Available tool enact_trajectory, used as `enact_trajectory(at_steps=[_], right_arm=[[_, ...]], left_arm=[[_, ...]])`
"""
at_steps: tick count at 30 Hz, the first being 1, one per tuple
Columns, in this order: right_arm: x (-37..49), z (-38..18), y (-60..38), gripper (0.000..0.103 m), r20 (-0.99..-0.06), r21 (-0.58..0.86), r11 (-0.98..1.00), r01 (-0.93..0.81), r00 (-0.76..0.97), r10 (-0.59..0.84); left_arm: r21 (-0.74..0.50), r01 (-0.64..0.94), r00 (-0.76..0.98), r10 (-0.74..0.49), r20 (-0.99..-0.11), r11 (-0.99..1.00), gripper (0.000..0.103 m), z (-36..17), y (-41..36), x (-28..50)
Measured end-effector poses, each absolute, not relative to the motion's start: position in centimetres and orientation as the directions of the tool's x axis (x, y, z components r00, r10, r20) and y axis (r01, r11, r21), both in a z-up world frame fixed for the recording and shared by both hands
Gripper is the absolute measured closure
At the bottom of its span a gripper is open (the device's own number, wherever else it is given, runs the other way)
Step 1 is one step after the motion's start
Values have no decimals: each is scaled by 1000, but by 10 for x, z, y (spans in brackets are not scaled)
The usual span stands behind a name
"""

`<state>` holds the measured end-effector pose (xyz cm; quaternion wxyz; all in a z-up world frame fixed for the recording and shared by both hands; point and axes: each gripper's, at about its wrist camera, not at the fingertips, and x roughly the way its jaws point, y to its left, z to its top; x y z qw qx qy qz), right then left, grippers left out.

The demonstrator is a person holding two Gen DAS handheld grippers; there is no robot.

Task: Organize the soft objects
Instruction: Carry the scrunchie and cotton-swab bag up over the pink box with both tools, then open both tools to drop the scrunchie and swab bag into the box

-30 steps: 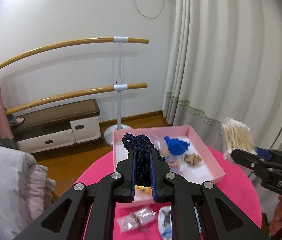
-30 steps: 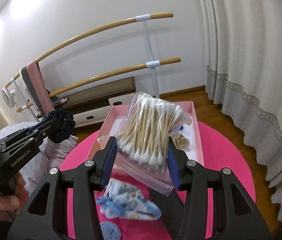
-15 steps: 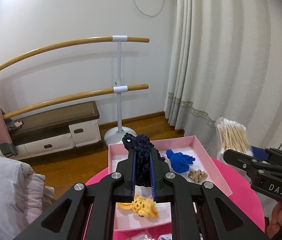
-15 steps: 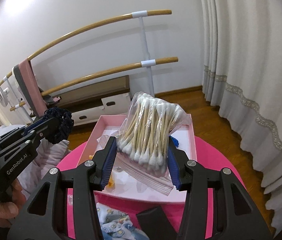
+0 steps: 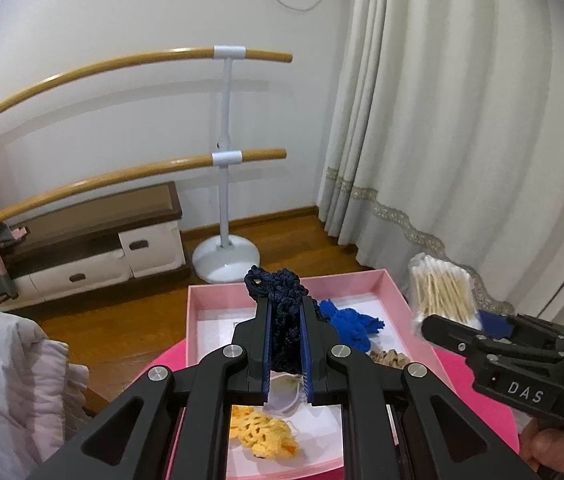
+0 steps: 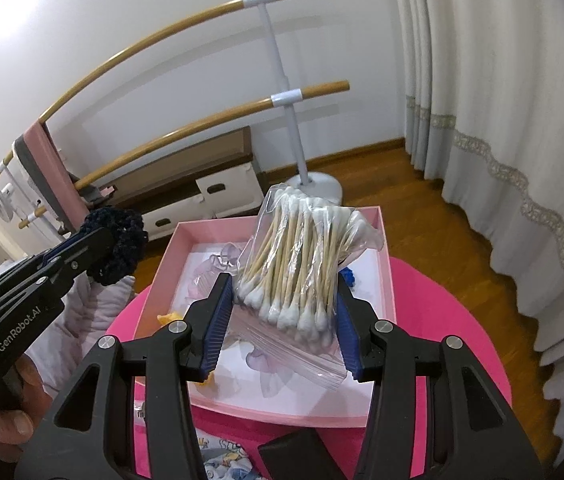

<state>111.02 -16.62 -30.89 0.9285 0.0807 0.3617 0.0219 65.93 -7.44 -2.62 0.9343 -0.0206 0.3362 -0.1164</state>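
Note:
My left gripper [image 5: 285, 308] is shut on a dark navy crocheted scrunchie [image 5: 277, 284], held above the pink box [image 5: 191, 320]. From the right wrist view the same scrunchie [image 6: 117, 248] hangs at the left, over the box's left edge. My right gripper [image 6: 282, 284] is shut on a clear bag of cotton swabs [image 6: 298, 256], held over the pink box [image 6: 386, 280]. In the box lie a yellow crocheted piece [image 5: 265, 434], a blue crocheted piece [image 5: 352, 324] and a small beige one [image 5: 390, 358].
The box sits on a round pink table [image 6: 454, 320]. A patterned pouch [image 6: 221, 460] lies at the table's near edge. A pale quilt [image 5: 9, 380] is at the left. Behind stand a ballet barre [image 5: 225, 152], a low cabinet [image 5: 93, 248] and curtains [image 5: 442, 140].
Both grippers have moved forward over the pink box with their loads. The small packets on the table's near side have dropped out of the left wrist view.

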Motion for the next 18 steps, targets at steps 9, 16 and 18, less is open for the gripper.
enact_trajectory(at_steps=[9,16,18], right_arm=[[1128,-328,-174,57,-709,173,984,38,699,98],[1133,-338,-179,54,-726,185,981,54,680,100],[1134,-341,-179,47,-729,190,980,55,676,103]], left_arm=[[-160,193,686,-250,-684,968,91,-47,-77,720],[-151,199,665,-247,-705,968,66,-53,-82,746],[-138,195,676,-235,-698,971,30,-54,-82,741]])
